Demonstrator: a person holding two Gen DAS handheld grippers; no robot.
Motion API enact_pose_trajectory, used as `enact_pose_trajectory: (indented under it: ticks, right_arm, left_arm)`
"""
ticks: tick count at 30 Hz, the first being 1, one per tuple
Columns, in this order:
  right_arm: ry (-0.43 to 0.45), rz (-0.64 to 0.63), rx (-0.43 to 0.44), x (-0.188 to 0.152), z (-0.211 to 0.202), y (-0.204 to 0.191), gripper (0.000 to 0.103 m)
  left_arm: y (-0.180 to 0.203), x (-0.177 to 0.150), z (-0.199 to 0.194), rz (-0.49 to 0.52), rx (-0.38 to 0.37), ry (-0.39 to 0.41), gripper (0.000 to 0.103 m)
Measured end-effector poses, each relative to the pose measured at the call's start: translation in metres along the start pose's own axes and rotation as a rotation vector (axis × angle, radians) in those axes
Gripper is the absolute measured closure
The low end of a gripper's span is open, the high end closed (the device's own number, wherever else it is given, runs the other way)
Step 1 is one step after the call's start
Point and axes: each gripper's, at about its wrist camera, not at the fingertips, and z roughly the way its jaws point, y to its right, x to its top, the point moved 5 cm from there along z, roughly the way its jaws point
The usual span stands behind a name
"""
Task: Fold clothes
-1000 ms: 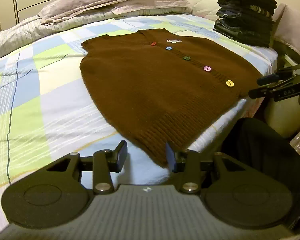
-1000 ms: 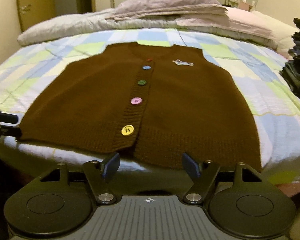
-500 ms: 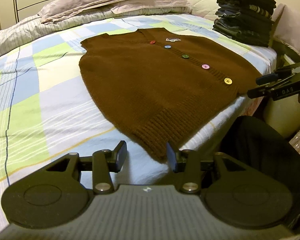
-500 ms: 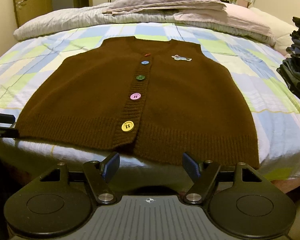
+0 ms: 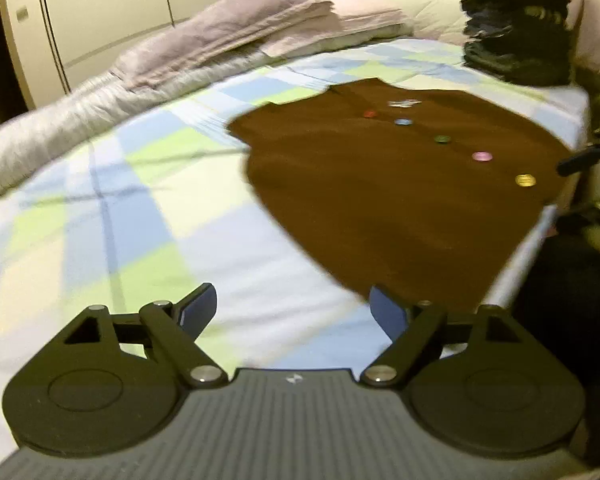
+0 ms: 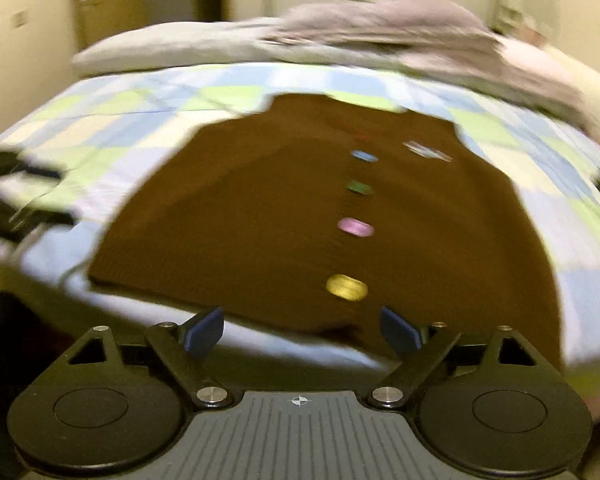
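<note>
A brown knitted vest (image 5: 388, 196) lies spread flat on the checked bedspread, a row of coloured buttons (image 5: 482, 156) running down its front. My left gripper (image 5: 292, 308) hovers over the bed by the vest's near corner; its jaws are opening and hold nothing. In the right wrist view the vest (image 6: 268, 216) fills the middle, its yellow button (image 6: 346, 287) close ahead. My right gripper (image 6: 302, 330) is above the hem at the bed's edge, jaws opening, nothing between them. Both views are blurred by motion. The right gripper's tip (image 5: 580, 160) shows at the left wrist view's right edge.
A tall stack of dark folded clothes (image 5: 516, 28) stands at the bed's far right corner. Folded quilts and pillows (image 5: 236, 36) lie along the head of the bed. The checked bedspread (image 5: 112, 208) stretches left of the vest. Wardrobe doors (image 5: 100, 4) stand behind.
Both grippers' jaws have spread wider. Both cameras have shifted over the bed, and the vest now sits further right in the left view and more central in the right view.
</note>
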Motion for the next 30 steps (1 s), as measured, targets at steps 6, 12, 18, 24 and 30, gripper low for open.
enact_pose_trajectory:
  ticks: [6,12,18,24,30]
  right_arm:
    - [0.069,-0.269,0.093,0.016,0.016,-0.082,0.015]
    - [0.067,-0.456,0.156,0.015,0.047,-0.143,0.04]
    - [0.032,-0.645,0.044,0.0,0.08,-0.163,0.044]
    - [0.032,-0.568,0.048,0.007,0.076,-0.137,0.097]
    - [0.084,-0.344,0.116,0.034,0.052,-0.095,0.097]
  left_arm:
    - [-0.027,0.009,0.006,0.203,0.07,0.019,0.021]
    - [-0.037,0.013,0.022,0.32,0.042,0.034,0.021]
    - [-0.035,0.018,0.053,0.434,-0.003,0.063,0.021]
    - [-0.023,0.029,0.101,0.739,-0.018,0.121,0.022]
    - [-0.016,0.05,0.158,1.003,-0.05,0.166,0.034]
